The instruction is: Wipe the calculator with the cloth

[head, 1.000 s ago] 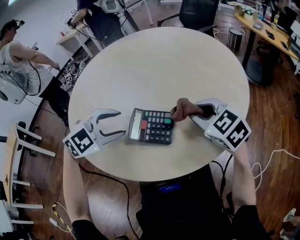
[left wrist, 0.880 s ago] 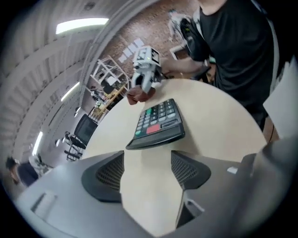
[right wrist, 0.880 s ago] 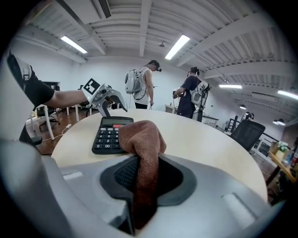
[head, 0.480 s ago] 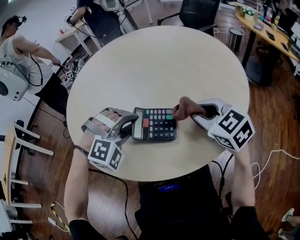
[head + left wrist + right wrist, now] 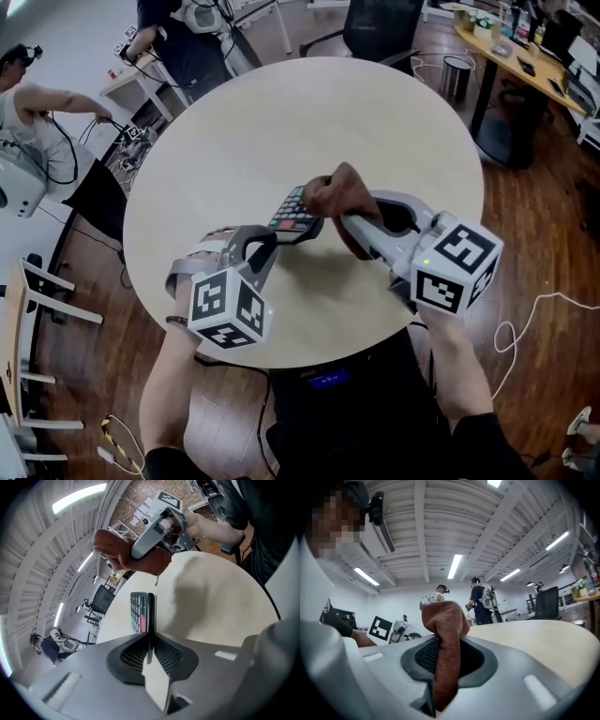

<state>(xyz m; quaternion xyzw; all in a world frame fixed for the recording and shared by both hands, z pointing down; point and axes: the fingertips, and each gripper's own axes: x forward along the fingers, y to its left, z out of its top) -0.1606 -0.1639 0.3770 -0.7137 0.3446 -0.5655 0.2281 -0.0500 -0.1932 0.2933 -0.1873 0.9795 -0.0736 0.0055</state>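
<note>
Since a second ago the left gripper (image 5: 261, 251) has swung in from the lower left; its jaws have just been closing and now pinch the near edge of the calculator (image 5: 294, 214), which is tilted up off the table (image 5: 309, 112) at the frame's centre. Right of it, the right gripper (image 5: 354, 223) has risen, jaws clamped on the brown cloth (image 5: 330, 193), bunched at the calculator's far end; whether they touch I cannot tell. The wiping looks barely begun, with keys and display still to cover.
</note>
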